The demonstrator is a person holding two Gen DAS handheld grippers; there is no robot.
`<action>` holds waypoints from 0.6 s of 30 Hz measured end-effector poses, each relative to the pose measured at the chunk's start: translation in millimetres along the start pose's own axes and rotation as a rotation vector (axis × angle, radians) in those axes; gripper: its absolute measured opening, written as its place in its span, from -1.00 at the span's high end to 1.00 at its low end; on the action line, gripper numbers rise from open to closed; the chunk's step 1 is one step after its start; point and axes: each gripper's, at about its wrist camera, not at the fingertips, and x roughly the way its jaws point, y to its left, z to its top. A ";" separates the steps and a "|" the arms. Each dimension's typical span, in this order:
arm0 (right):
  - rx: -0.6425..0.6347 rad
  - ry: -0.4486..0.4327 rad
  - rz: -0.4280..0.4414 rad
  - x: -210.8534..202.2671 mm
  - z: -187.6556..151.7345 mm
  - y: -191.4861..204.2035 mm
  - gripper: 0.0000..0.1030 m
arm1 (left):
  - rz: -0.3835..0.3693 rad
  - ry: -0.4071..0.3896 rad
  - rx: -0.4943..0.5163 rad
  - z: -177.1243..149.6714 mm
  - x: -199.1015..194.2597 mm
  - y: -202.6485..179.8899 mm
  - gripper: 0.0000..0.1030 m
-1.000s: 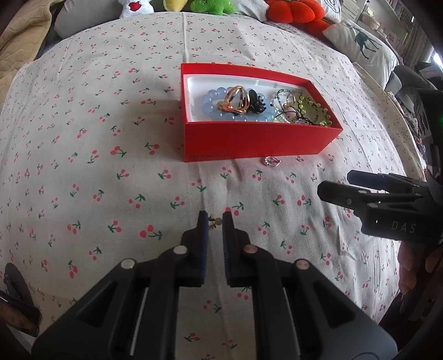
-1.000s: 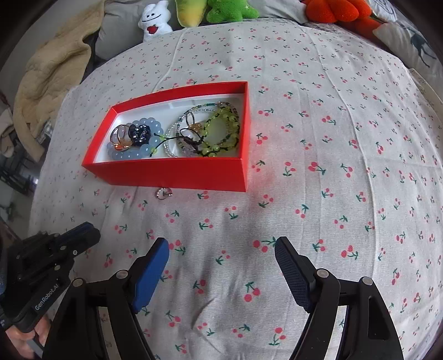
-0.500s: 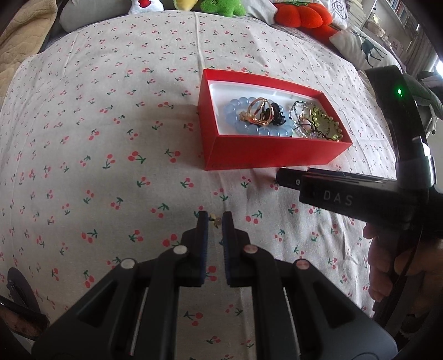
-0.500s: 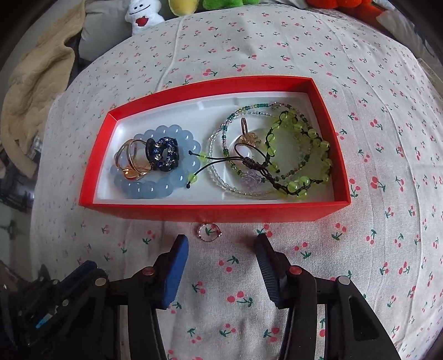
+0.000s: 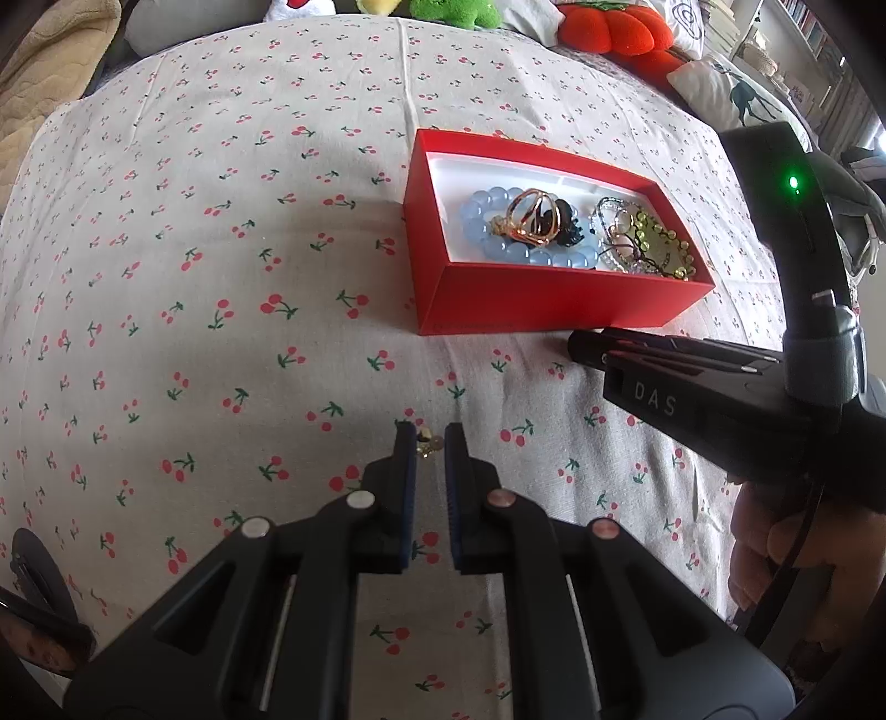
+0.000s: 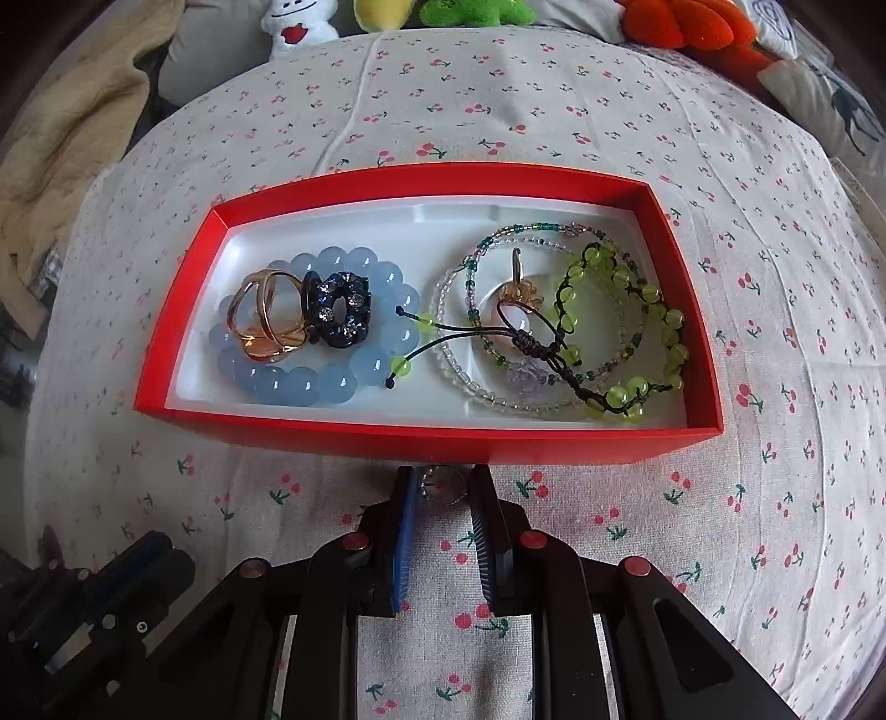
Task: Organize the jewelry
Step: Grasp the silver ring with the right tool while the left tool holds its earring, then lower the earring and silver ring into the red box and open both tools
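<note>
On the cherry-print cloth (image 6: 554, 99), your right gripper (image 6: 443, 487) has just been closing around the silver ring (image 6: 440, 484) beside the red box (image 6: 421, 437); left gripper (image 5: 431, 443) pinches a small gold piece (image 5: 426, 440).

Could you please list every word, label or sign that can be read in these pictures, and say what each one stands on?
"DAS": pale letters on the black body of the right claw, seen from the left wrist view.
Faint marks low on the near wall of the red box: too small to read.
Black line drawing on a white cushion: a pattern, no readable text.
</note>
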 end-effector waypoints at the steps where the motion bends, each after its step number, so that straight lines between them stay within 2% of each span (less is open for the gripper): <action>1: 0.000 0.002 0.009 -0.8 -0.1 -1.6 0.63 | 0.000 -0.002 0.001 0.1 -0.3 -0.3 0.78; 11: 0.008 0.017 0.111 -28.1 -4.4 -25.5 0.63 | -0.027 -0.031 -0.017 6.2 -13.8 2.1 0.78; 18: 0.033 -0.046 0.187 -70.8 -6.7 -39.8 0.63 | -0.065 -0.080 -0.037 22.4 -27.1 -1.4 0.78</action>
